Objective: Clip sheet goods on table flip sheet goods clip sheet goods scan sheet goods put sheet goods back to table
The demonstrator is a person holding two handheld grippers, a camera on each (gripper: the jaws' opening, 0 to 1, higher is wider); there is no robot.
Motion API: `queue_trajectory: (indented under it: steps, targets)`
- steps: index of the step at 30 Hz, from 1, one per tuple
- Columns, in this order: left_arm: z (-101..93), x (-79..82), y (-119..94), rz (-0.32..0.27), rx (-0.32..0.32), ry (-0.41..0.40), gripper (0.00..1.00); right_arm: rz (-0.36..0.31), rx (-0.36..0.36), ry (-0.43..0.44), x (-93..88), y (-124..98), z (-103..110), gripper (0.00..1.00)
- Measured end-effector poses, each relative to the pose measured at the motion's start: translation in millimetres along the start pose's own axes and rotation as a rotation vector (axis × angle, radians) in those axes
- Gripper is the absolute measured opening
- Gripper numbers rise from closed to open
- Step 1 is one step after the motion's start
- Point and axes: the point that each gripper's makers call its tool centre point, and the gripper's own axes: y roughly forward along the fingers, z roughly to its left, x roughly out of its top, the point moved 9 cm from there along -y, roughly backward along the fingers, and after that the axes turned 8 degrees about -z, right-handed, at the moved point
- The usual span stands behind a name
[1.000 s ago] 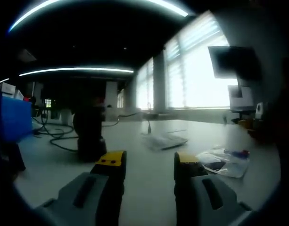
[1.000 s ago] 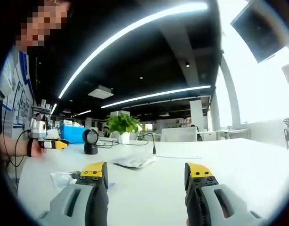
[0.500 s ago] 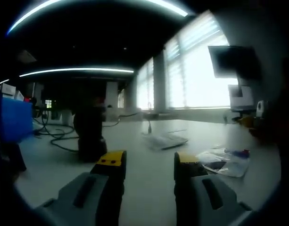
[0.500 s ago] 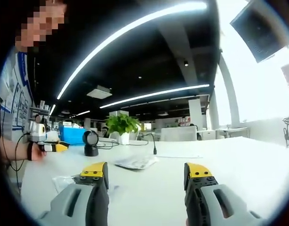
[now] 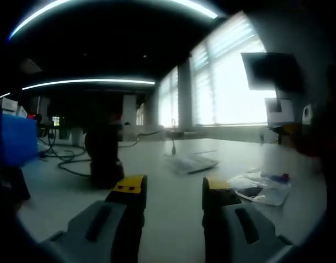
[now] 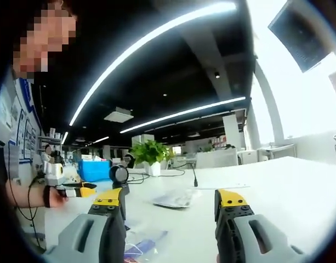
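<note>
Both claws, left point(image 5: 173, 189) and right point(image 6: 170, 200), agape, empty; clear packet point(image 5: 261, 189) dim, contents unreadable.

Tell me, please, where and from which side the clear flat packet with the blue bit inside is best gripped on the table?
The clear packet lies flat on the table, right of the open left gripper. In the right gripper view it sits low by the left jaw of the open right gripper. It looks best pinched at a free edge, jaws coming in low, since a thin limp sheet offers little else.
</note>
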Motion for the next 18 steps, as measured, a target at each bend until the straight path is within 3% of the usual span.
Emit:
queue_trajectory:
  steps: [13, 18]
  targets:
    - [-0.3, 0.0, 0, 0.002, 0.001, 0.006, 0.33, 0.064, 0.05, -0.155, 10.7, 6, 42, 0.61]
    - [-0.1, 0.3, -1, 0.0, 0.002, 0.004, 0.33, 0.086, 0.056, -0.189, 4.2, 11, 61, 0.61]
